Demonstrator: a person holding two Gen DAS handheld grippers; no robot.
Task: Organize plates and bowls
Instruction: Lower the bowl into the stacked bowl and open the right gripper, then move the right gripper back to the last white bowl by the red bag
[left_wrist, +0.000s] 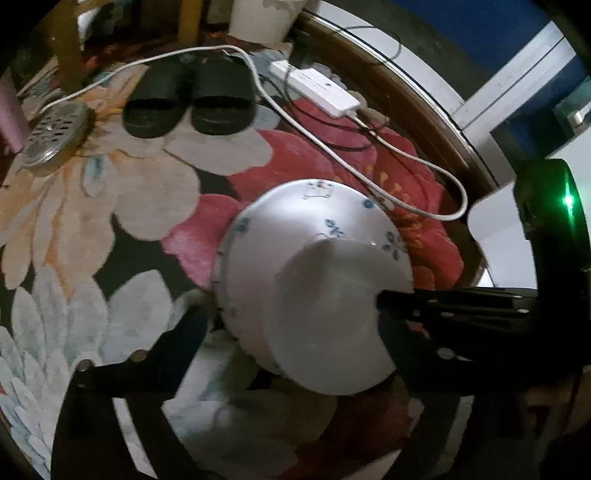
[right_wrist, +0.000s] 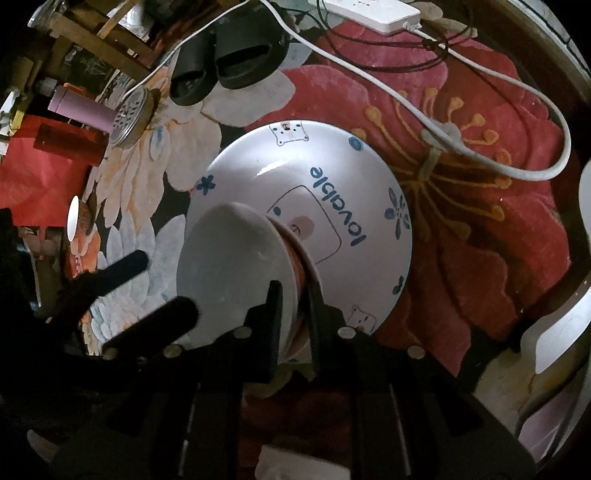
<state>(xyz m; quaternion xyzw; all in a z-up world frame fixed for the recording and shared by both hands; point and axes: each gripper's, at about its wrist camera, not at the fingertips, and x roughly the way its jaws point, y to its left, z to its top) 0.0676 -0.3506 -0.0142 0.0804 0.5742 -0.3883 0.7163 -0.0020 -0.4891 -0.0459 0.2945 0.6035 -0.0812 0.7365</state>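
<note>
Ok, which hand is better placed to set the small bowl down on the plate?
Right. The right gripper is shut on the bowl's rim, close by the plate. The left gripper stands wide open, gripping nothing, so it would probably need to grasp first.

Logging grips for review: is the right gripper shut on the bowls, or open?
Shut. The right gripper clamps the rims of two white bowls, tilted on edge above the floral rug.

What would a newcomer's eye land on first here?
The white bowl printed "lovable", upside down mid-frame over the floral rug, with the right hand-held gripper pinching a smaller dish's rim against it. Behind lie black slippers and a white power strip.
</note>
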